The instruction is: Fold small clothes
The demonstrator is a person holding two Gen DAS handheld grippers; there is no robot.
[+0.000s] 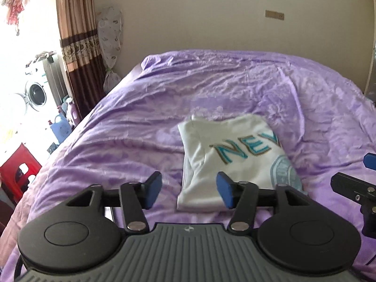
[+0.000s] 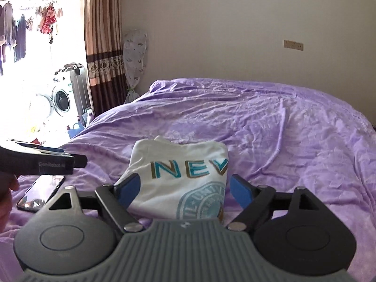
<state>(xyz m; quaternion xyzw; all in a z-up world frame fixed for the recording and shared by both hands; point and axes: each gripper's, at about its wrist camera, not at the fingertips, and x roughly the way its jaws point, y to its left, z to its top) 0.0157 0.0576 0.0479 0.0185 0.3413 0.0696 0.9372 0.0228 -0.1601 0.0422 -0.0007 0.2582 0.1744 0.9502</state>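
A folded white T-shirt (image 1: 225, 155) with teal letters and a round blue emblem lies flat on the purple bedspread (image 1: 131, 117). My left gripper (image 1: 189, 191) hovers open above the shirt's near left corner, and its blue pads (image 1: 154, 192) touch nothing. The right gripper's fingers (image 1: 352, 183) show at the right edge of the left wrist view. In the right wrist view the same shirt (image 2: 183, 178) lies just beyond my right gripper (image 2: 185, 191). That gripper is wide open and holds nothing. The left gripper (image 2: 47, 161) shows side-on at the left.
A dark phone (image 2: 40, 192) lies on the bedspread (image 2: 293, 141) near the left gripper, beside a person's hand (image 2: 7, 188). Left of the bed are a brown curtain (image 1: 75, 47), a washing machine (image 1: 35, 94), bottles (image 1: 62, 124) and a red stool (image 1: 18, 171). A plain wall is behind.
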